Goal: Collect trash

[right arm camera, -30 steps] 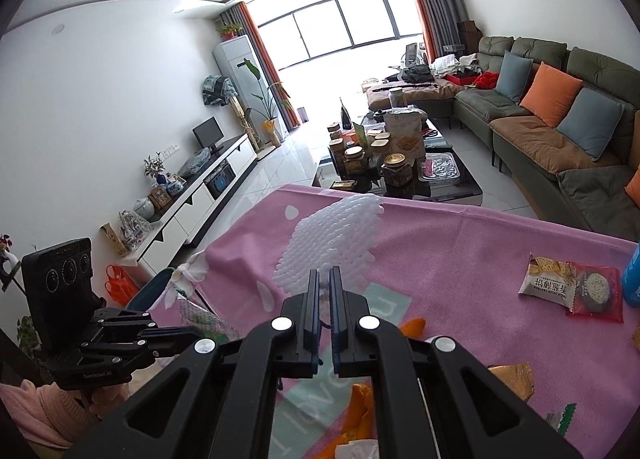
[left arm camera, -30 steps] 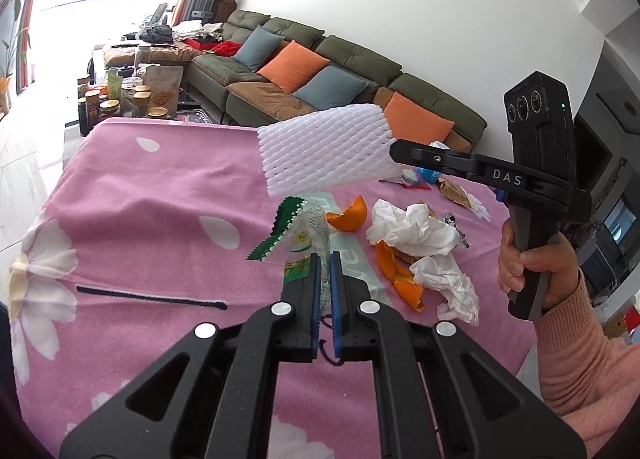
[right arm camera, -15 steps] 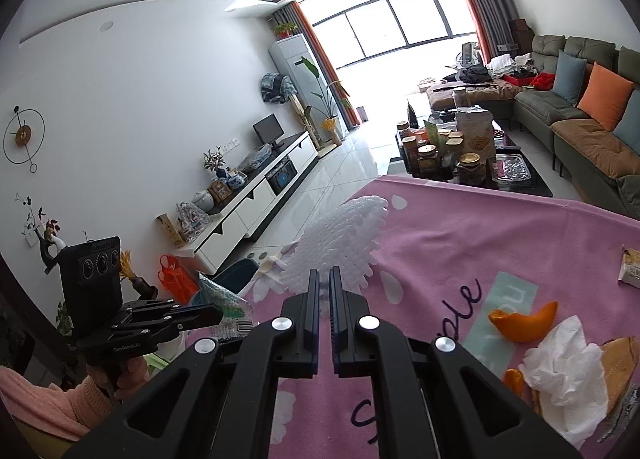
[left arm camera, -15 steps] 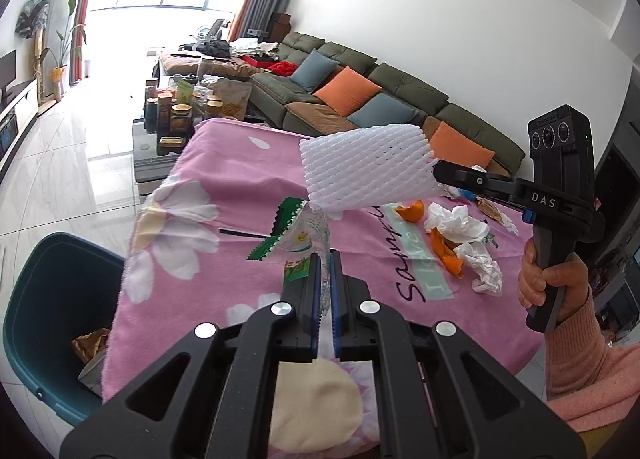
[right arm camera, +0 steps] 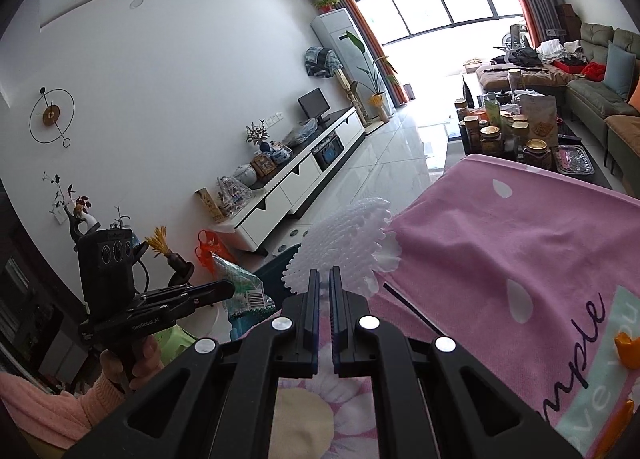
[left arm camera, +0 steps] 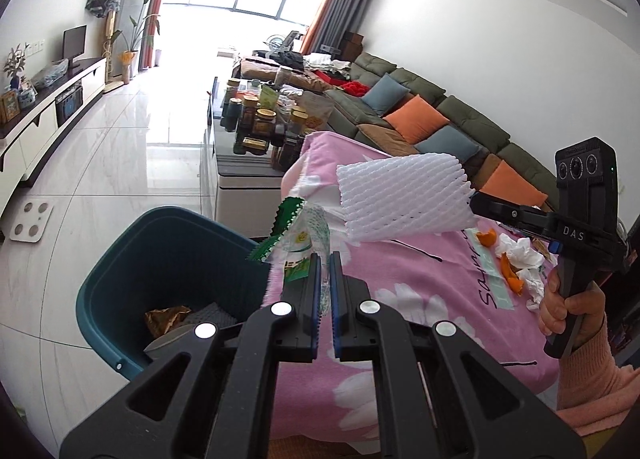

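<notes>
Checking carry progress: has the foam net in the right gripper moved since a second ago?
Yes. The foam net went from over the table's middle to its edge, toward the bin.

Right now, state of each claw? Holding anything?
Left claw: shut on the green-edged plastic wrapper.
Right claw: shut on the white foam fruit net.

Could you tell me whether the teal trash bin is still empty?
No, the teal trash bin already holds a crumpled golden wrapper and other scraps at its bottom.
</notes>
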The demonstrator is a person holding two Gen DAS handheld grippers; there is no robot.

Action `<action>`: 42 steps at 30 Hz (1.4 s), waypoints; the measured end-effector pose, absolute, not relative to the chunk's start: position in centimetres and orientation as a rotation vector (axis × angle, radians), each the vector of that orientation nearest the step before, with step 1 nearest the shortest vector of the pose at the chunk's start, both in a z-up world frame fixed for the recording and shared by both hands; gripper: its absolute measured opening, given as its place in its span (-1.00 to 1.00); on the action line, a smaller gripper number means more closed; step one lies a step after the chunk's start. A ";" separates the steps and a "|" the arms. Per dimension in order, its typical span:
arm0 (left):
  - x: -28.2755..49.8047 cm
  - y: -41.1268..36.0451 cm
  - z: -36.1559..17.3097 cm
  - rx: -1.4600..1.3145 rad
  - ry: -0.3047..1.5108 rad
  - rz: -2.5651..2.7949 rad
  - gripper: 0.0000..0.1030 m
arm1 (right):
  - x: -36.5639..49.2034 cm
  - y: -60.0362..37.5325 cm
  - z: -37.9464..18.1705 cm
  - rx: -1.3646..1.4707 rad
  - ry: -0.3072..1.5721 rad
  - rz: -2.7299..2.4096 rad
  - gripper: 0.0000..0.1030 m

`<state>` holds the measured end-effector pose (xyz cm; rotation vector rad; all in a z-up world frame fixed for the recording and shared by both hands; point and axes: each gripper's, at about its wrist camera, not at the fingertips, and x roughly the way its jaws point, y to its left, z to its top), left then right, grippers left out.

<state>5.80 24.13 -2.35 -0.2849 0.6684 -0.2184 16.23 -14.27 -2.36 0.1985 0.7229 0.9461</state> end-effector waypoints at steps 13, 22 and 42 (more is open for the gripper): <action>5.8 31.3 -6.1 -0.367 0.740 -0.090 -0.91 | 16.7 -6.3 -3.8 0.130 0.808 1.038 -0.93; 7.1 32.0 -9.0 -0.402 0.795 -0.040 -0.91 | 17.3 -2.6 -5.3 0.088 0.869 1.048 -0.92; 8.7 33.3 -12.6 -0.457 0.831 0.006 -0.80 | 18.1 3.5 -9.3 0.015 0.998 1.029 -0.80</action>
